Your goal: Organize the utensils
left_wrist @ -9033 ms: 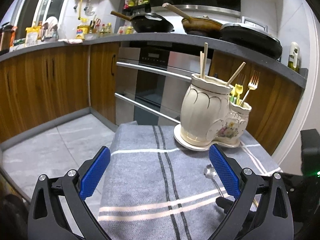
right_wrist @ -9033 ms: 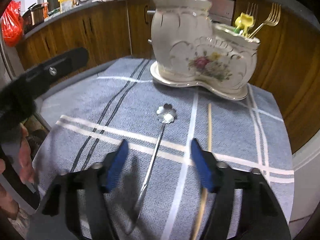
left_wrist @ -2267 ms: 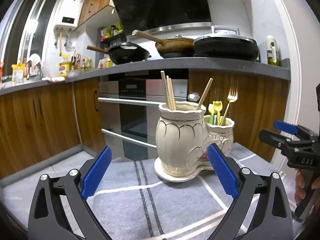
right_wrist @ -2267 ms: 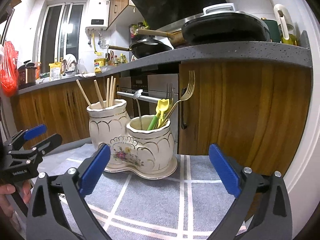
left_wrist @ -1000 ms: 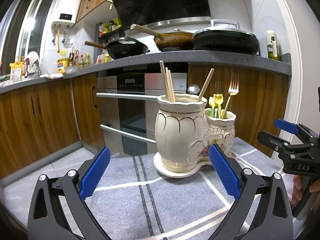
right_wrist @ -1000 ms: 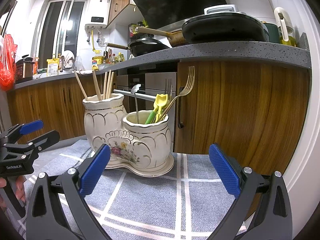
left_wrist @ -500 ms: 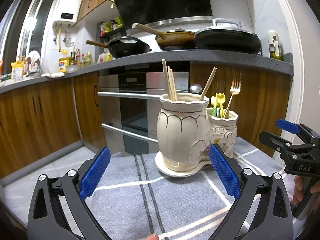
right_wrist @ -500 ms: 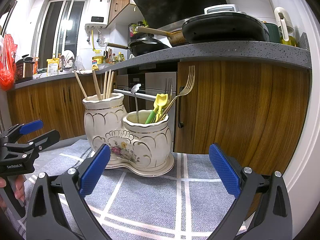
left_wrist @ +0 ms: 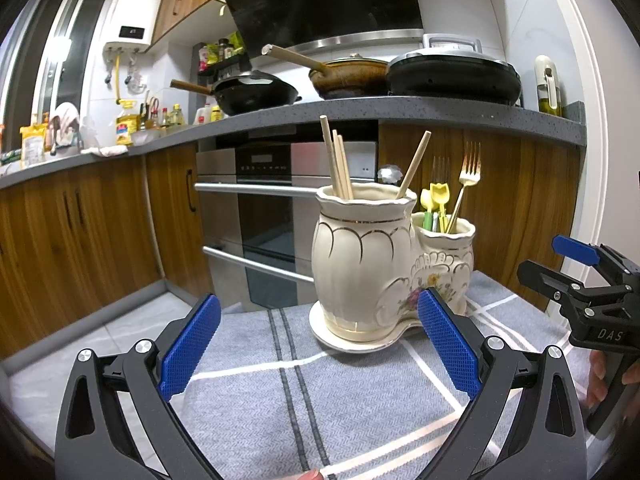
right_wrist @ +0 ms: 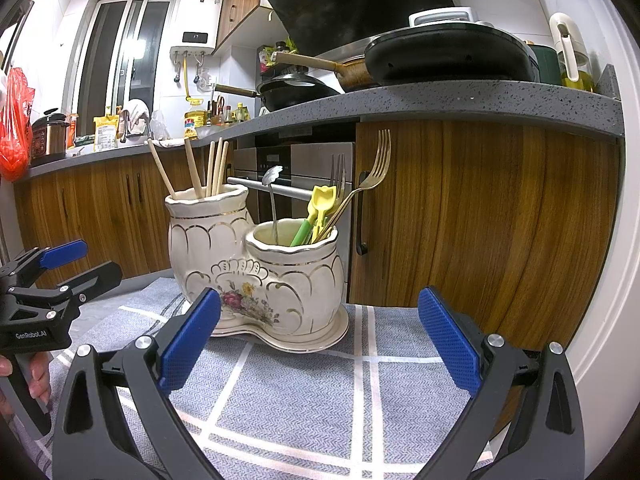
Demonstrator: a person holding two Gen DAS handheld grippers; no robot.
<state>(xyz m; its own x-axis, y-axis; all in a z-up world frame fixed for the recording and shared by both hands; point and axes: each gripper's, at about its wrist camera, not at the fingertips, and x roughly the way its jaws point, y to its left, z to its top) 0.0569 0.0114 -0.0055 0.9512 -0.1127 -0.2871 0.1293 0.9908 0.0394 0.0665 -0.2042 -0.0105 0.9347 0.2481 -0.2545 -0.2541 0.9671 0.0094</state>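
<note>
A cream double ceramic utensil holder (left_wrist: 372, 272) (right_wrist: 256, 268) stands on a grey striped cloth (left_wrist: 340, 408). Its taller pot holds several wooden chopsticks (left_wrist: 340, 160) (right_wrist: 202, 168). Its shorter pot holds a silver spoon (right_wrist: 273, 196), gold forks (right_wrist: 372, 172) (left_wrist: 466, 184) and yellow-green utensils (right_wrist: 316, 208). My left gripper (left_wrist: 318, 344) is open and empty, in front of the holder. My right gripper (right_wrist: 318, 336) is open and empty, also in front of it. Each gripper shows in the other's view, the right one (left_wrist: 580, 284) and the left one (right_wrist: 48, 276).
The cloth (right_wrist: 320, 400) covers a small table in front of wooden kitchen cabinets (right_wrist: 480, 216) and an oven (left_wrist: 276, 208). Pans (left_wrist: 360, 76) stand on the grey counter above. The tiled floor (left_wrist: 132, 320) lies to the left.
Nine seconds ago a spoon and a chopstick lay on the cloth; now both stand in the holder. Over the last second both grippers have barely moved.
</note>
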